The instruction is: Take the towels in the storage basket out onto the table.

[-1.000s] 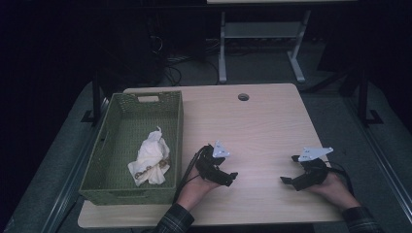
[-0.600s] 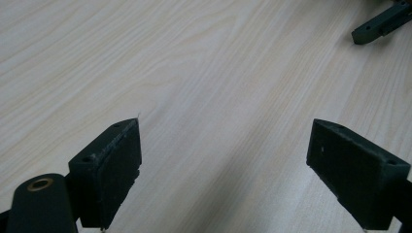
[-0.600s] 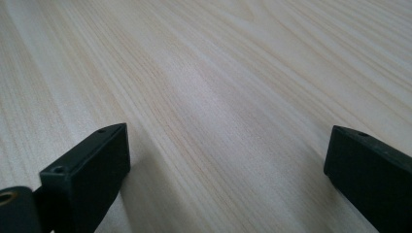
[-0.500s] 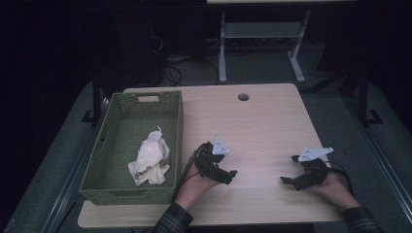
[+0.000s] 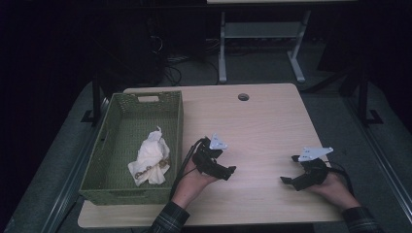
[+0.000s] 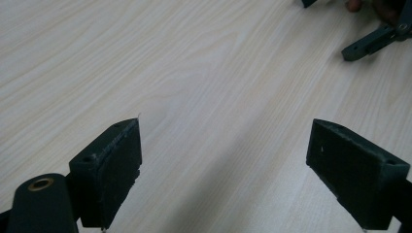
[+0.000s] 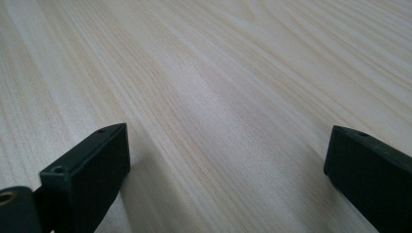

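Observation:
My left gripper (image 5: 226, 171) rests low over the wooden table (image 5: 252, 126) just right of the green basket (image 5: 174, 127), held in a hand. Its jaws stand wide apart in the left gripper view, with bare wood between them (image 6: 223, 160). My right gripper (image 5: 290, 177) lies near the table's front right, also held in a hand. It is open too, its two black jaws far apart over plain wood (image 7: 228, 165). In the left gripper view the right gripper's jaw tip (image 6: 369, 43) shows at the top right.
A crumpled white cloth (image 5: 149, 157) with a small brownish item on it lies inside the green basket. A round cable hole (image 5: 243, 97) sits near the table's far edge. Beyond the table stand a white table frame (image 5: 257, 43) and dark floor cables.
The left gripper has shifted slightly to the right and toward the front. The right gripper has stayed in place.

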The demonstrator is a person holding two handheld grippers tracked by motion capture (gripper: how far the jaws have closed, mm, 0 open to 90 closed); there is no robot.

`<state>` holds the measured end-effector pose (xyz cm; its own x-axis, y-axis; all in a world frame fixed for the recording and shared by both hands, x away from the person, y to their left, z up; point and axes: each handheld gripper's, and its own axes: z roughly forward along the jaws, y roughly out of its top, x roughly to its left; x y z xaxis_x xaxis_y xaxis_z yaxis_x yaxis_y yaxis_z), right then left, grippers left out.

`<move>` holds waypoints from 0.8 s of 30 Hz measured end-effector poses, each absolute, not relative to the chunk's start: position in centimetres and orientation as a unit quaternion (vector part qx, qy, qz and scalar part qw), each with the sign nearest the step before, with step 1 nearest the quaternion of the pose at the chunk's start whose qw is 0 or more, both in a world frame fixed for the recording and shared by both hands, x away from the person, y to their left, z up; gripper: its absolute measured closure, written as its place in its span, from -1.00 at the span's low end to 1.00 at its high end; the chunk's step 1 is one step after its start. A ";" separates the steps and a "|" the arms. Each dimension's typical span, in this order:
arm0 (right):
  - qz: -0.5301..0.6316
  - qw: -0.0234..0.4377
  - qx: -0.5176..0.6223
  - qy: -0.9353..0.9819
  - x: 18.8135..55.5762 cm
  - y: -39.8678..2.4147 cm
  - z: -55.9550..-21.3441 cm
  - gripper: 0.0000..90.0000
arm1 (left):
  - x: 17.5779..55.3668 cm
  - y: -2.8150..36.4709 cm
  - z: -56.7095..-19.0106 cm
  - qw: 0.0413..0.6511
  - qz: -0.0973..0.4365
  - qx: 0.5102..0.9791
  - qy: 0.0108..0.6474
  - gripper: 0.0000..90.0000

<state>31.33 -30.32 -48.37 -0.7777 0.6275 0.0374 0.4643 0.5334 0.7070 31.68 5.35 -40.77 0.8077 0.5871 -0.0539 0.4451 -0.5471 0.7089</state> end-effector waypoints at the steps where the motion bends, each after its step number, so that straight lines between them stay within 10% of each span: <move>1: 0.367 0.111 0.314 0.868 31.3 -30.3 -48.4 -0.94 | 31.7 5.4 -40.6 0.377 0.092 0.873 0.297 -0.72; 24: 0.367 0.111 0.315 0.868 31.3 -30.3 -48.4 -0.94 | 32.7 6.0 -37.5 0.395 0.056 0.882 0.252 -0.72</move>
<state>31.28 -30.34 -48.37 -0.7772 0.6281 0.0380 0.4652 0.5330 0.7068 32.70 6.02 -37.45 0.8670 0.4880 -0.1006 0.4000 -0.5613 0.7245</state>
